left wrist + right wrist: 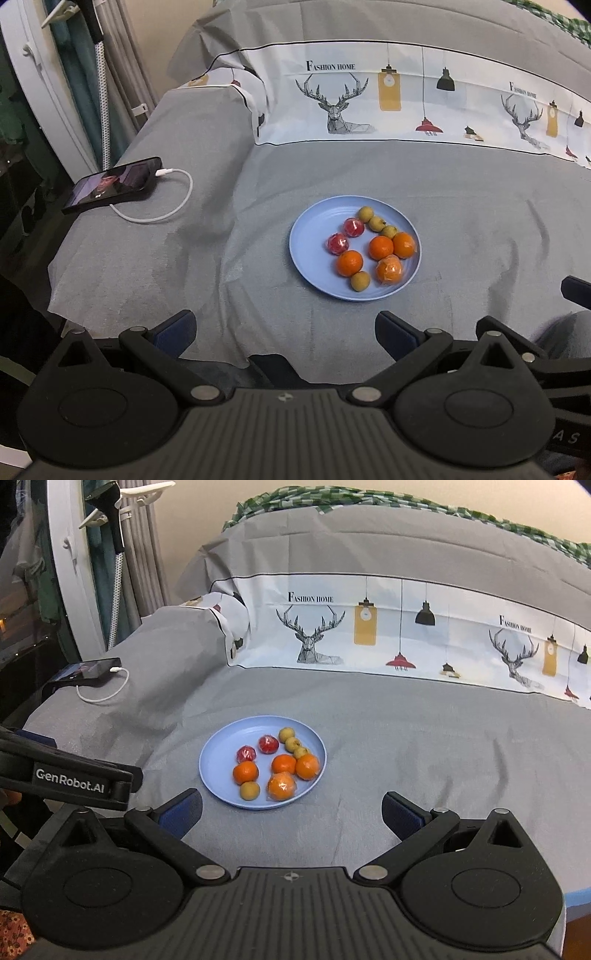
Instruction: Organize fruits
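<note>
Grippers sit nearest: the left gripper [284, 328] and right gripper [291, 812] both hang spread wide and empty above the bed [480, 229]. Beyond them a blue plate [306, 236] holds all the fruit in view: four oranges [349, 263], two red fruits [354, 227] and four small yellow ones [376, 223], loosely grouped by kind. That fits either sorting finished or fruit awaiting removal. Farther left lies a phone [110, 184].

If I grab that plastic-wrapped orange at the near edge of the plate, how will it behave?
The wrapped orange is round, so it would probably roll if nudged. Its glossy film looks slippery and may crinkle or shift under the pads. It sits near the plate rim, so it might roll off.
</note>
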The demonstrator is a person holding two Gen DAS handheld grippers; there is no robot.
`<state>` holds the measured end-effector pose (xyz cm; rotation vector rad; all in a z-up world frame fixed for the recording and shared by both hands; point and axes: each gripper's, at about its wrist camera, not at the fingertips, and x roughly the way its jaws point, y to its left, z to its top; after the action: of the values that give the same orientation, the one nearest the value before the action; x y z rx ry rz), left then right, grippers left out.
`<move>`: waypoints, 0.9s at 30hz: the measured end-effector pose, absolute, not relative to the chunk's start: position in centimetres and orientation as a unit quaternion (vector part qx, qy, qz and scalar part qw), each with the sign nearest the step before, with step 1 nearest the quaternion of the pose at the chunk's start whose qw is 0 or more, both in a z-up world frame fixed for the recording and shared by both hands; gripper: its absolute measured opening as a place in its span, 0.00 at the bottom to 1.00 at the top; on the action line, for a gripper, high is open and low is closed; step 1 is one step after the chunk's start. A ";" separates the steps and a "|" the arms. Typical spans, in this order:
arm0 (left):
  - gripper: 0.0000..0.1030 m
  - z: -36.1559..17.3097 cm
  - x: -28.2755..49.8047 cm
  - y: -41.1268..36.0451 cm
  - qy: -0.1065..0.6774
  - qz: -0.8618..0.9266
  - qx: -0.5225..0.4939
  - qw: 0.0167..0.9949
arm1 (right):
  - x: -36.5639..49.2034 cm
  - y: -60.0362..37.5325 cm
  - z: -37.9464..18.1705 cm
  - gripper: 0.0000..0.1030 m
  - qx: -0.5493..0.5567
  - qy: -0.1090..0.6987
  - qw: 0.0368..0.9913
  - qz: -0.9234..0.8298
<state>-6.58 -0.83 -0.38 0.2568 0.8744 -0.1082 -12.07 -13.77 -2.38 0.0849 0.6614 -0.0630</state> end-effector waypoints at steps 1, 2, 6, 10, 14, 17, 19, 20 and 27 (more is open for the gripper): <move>1.00 -0.4 -6.5 -0.6 0.422 -0.052 0.121 0.897 | -12.0 -13.7 -2.4 0.99 0.041 0.325 0.944 -0.031; 1.00 -0.3 -6.4 -0.4 0.422 -0.051 0.119 0.897 | -12.0 -13.6 -2.4 0.99 0.041 0.326 0.944 -0.030; 1.00 -0.3 -5.9 0.6 0.423 -0.041 0.107 0.899 | -12.0 -13.4 -2.8 0.99 0.038 0.329 0.943 -0.027; 1.00 -0.5 -5.1 0.7 0.429 -0.040 0.108 0.896 | -11.5 -13.4 -3.2 0.99 0.035 0.337 0.940 -0.025; 1.00 -0.4 -4.8 0.3 0.428 -0.045 0.114 0.895 | -10.6 -13.2 -3.4 0.99 0.030 0.341 0.939 -0.021; 1.00 -0.6 -4.8 -0.2 0.428 -0.044 0.123 0.894 | -10.5 -13.2 -3.3 0.99 0.028 0.337 0.941 -0.021; 1.00 -0.8 -4.9 -0.3 0.430 -0.046 0.121 0.894 | -10.6 -13.3 -3.4 0.99 0.029 0.340 0.940 -0.020; 1.00 -0.8 -4.9 -0.4 0.431 -0.046 0.121 0.893 | -10.6 -13.3 -3.4 0.99 0.029 0.341 0.939 -0.020; 1.00 -0.6 -5.2 -0.6 0.426 -0.047 0.124 0.895 | -10.8 -13.6 -3.4 0.99 0.037 0.339 0.940 -0.025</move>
<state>-5.17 -0.61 -0.60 0.2576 0.8831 -0.0967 -10.81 -13.60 -3.37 0.0758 0.6928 -0.0520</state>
